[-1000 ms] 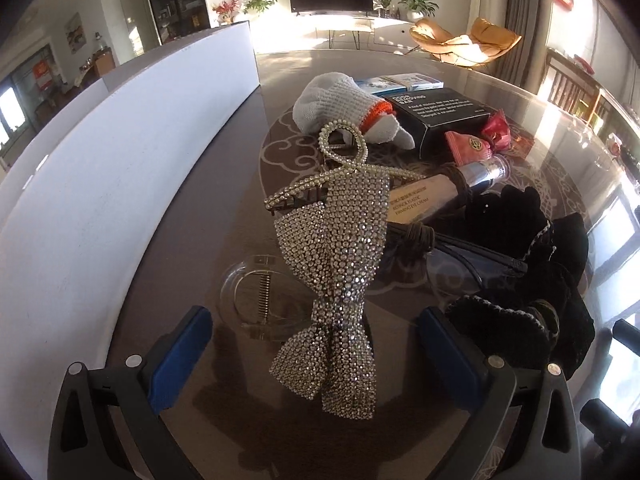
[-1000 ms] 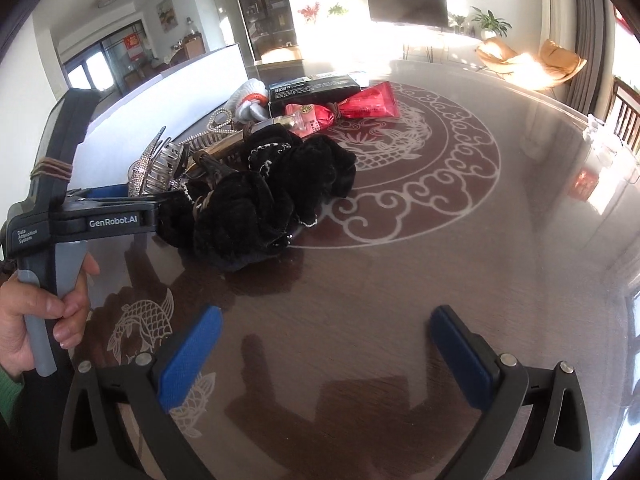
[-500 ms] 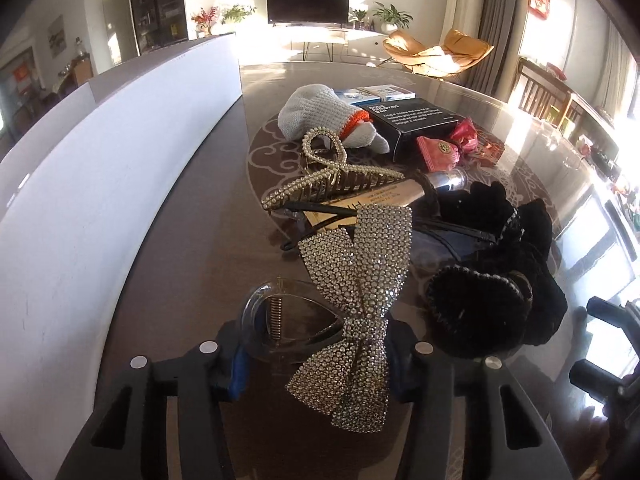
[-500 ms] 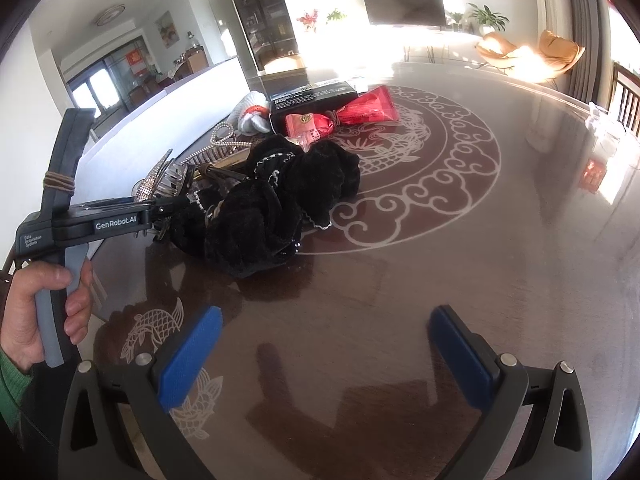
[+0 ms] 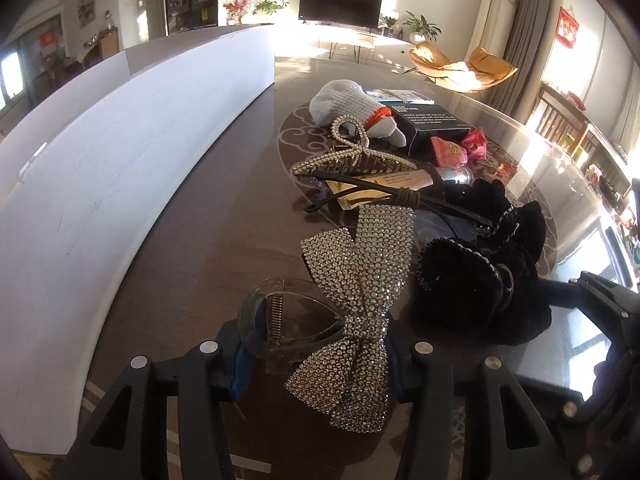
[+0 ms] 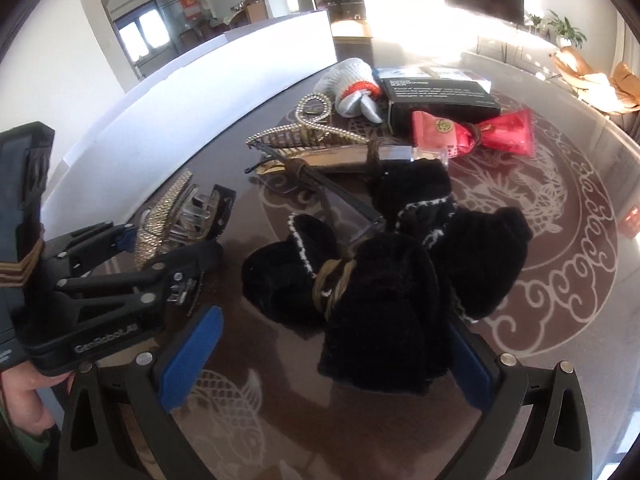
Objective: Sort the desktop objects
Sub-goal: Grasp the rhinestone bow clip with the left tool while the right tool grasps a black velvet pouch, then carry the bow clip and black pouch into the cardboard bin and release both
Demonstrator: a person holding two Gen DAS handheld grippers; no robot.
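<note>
A dark, glossy table with pale dragon and cloud scrollwork carries the clutter, and a long white panel runs along it on the far side of the left gripper. Beyond lies a sunlit living room with a television, potted plants and an orange chair.

The only container in view is a shut black box, far ahead of both grippers; what it holds cannot be seen. A white knit glove with an orange band lies just beside it, and pink and red packets touch its near edge.

The left gripper has its blue-padded jaws pressed in on a clear hair claw clip carrying a rhinestone bow; the bow stands up between the fingers, rising ahead of them. The right wrist view shows this clip edge-on within the left gripper, lifted a little off the table.

The right gripper is spread wide, and the near lobe of a black fuzzy bow with white trim lies between its blue pads; whether either pad touches it cannot be told. Just ahead of that bow are a dark headband and a pearl-edged gold claw clip, lying over a cosmetic tube.
</note>
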